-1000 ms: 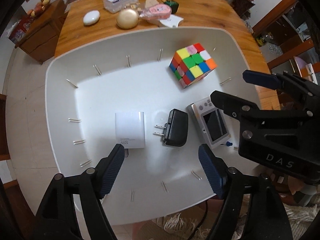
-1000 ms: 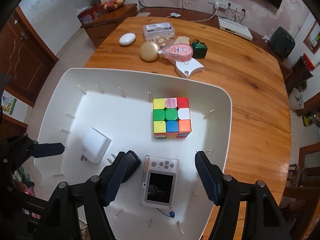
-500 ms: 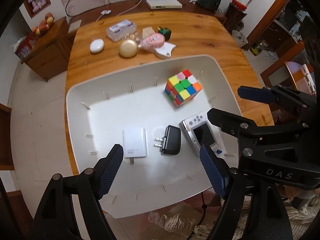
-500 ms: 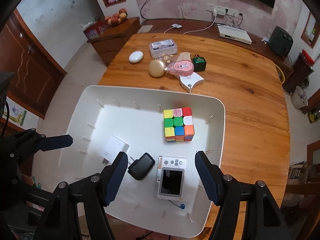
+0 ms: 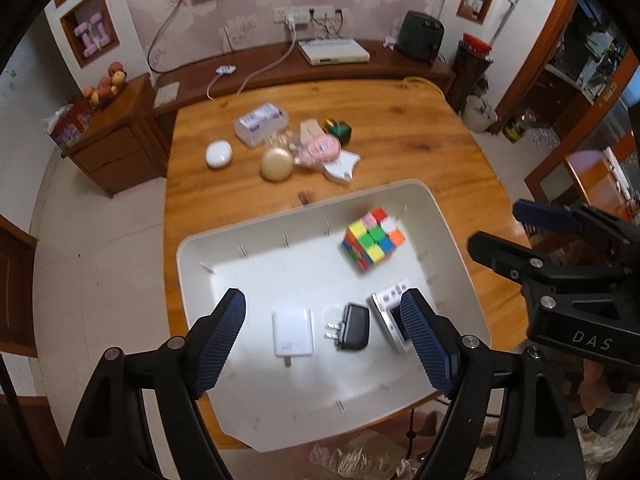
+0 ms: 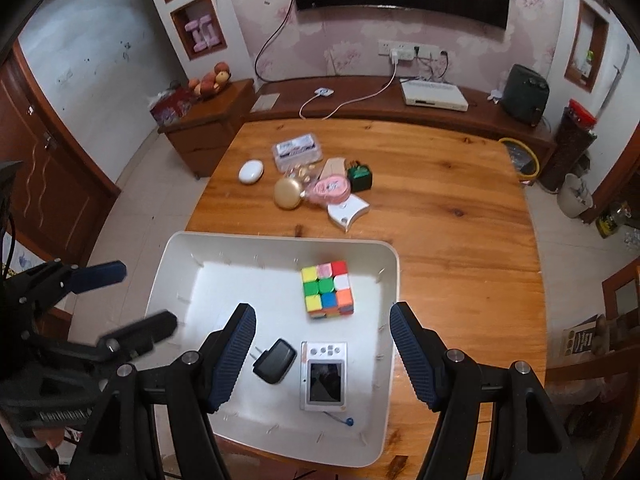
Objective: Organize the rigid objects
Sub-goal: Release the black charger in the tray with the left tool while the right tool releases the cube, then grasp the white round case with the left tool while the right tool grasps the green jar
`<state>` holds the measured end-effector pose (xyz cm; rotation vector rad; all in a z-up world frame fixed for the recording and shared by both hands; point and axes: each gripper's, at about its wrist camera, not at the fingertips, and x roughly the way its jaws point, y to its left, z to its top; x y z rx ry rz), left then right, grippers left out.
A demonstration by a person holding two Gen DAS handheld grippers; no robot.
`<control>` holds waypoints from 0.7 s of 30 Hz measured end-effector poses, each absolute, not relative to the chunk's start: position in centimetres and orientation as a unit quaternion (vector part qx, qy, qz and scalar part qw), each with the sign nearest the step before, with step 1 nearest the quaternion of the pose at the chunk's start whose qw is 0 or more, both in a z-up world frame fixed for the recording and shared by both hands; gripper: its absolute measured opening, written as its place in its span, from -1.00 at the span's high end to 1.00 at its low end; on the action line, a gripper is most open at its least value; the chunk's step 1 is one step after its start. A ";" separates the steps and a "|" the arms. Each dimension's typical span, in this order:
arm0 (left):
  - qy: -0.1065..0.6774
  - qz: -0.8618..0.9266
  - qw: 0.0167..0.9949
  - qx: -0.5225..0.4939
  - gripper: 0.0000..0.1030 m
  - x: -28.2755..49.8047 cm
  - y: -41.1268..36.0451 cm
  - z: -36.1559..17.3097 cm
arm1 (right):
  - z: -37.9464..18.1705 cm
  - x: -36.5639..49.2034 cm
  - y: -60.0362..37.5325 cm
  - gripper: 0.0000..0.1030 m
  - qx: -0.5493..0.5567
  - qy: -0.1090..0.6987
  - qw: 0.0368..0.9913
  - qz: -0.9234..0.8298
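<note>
**Both grippers pulling back, loose items waiting far ahead on the bench**

The loose items are lying in a cluster on the far part of the bench (image 6: 460,240): a gold round case (image 6: 289,193), a white oval case (image 6: 251,171), a clear box (image 6: 297,151) and a pink tape dispenser (image 6: 331,190). They are sitting beyond the far rim of the white tray (image 6: 394,320), straight ahead of both jaws and well apart from them. The cube (image 6: 327,289), camera (image 6: 324,376), black charger (image 6: 276,361) and white charger (image 5: 292,333) are already resting in the tray. The left gripper (image 5: 324,344) and right gripper (image 6: 322,354) are both standing wide apart, gripping nothing. I judge neither is clearly nearer. Compared with a second ago, both views are showing the tray smaller: the grippers are rising away.
</note>
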<state>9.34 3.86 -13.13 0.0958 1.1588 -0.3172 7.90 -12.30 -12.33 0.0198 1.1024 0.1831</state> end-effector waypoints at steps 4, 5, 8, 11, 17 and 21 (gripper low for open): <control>0.530 -0.135 0.836 0.041 -0.60 10.7 4.9 -12.1 | -11.3 8.7 -12.8 -0.37 0.008 0.509 0.857 0.082; 0.528 -0.132 0.838 0.039 -0.60 11.1 5.2 -11.9 | -11.1 8.8 -12.8 -0.37 0.007 0.507 0.858 0.082; 0.522 -0.120 0.844 0.036 -0.60 12.5 6.1 -11.3 | -10.7 9.7 -12.8 -0.37 0.002 0.501 0.862 0.080; 0.515 -0.109 0.850 0.038 -0.60 14.1 6.8 -10.9 | -10.3 11.1 -12.7 -0.37 -0.003 0.498 0.863 0.078; 0.496 -0.094 0.862 0.049 -0.60 18.2 7.9 -9.6 | -9.8 14.9 -12.9 -0.37 -0.014 0.499 0.865 0.058; 0.479 -0.083 0.871 0.069 -0.60 21.3 8.7 -8.9 | -9.5 18.5 -13.4 -0.37 -0.014 0.498 0.866 0.042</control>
